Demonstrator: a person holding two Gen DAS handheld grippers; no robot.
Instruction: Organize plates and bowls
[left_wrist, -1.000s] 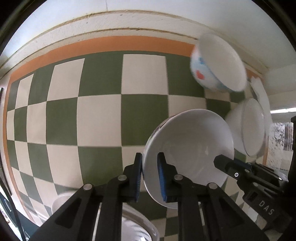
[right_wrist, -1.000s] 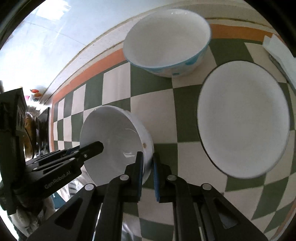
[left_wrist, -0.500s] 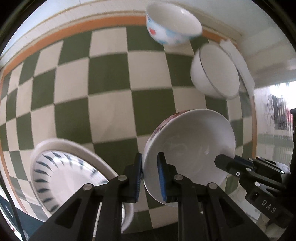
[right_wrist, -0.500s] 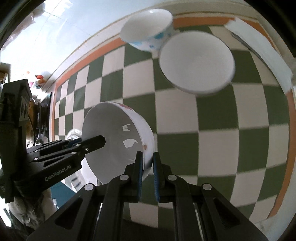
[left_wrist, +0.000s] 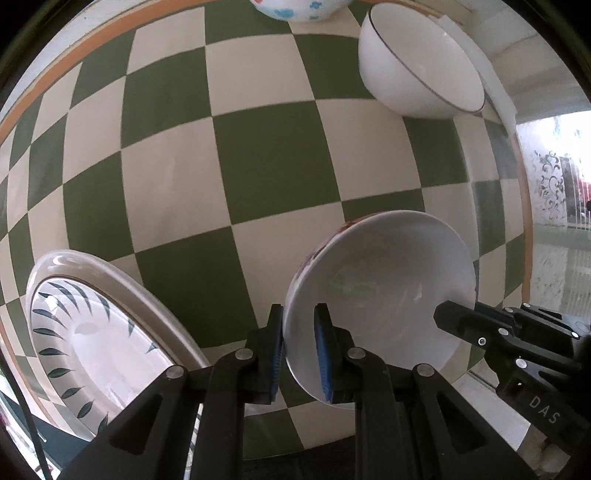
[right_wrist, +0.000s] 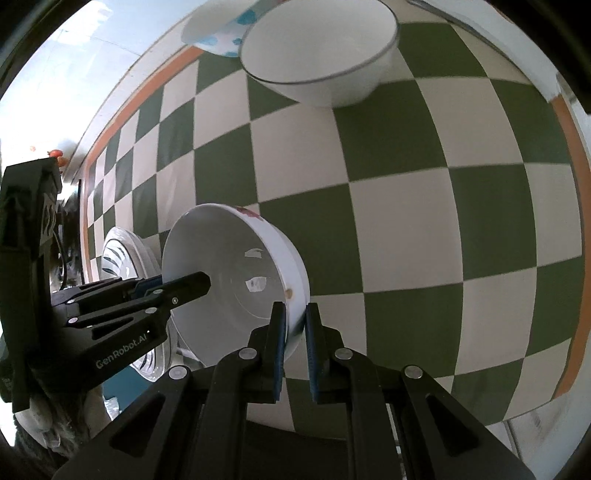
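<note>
Both tools are clamped on one white ceramic bowl with a red-flower pattern outside (left_wrist: 380, 295): the left tool (left_wrist: 299, 350) pinches its near-left rim, and the right tool (right_wrist: 293, 343) pinches the opposite rim, so the bowl hangs tilted btwn them, above the green-and-cream checked tabletop (left_wrist: 266, 173), not resting on it. Neither grip has loosened w/ the move; pads are tight on the rim in both wrist views.

What changed: over the last sec the pair carried the bowl across the tabletop, away from the far wall. The white bowl with a thin dark rim (left_wrist: 421, 66) and the blue-and-red spotted bowl (left_wrist: 295, 9), beside each other at the far edge, have slid up & back in view. Meanwhile a white plate with dark leaf marks round its well (left_wrist: 96, 332) has come into view at near left; a sec ago only a sliver showed.

Meaning for the task, as I judge it: the bowl is mid-transfer, prob. headed for the near side by the leaf plate, or onto it. Placement not yet done. Next step needs both tools lowering together & levelling the bowl before letting go; uneven release could tip it.
</note>
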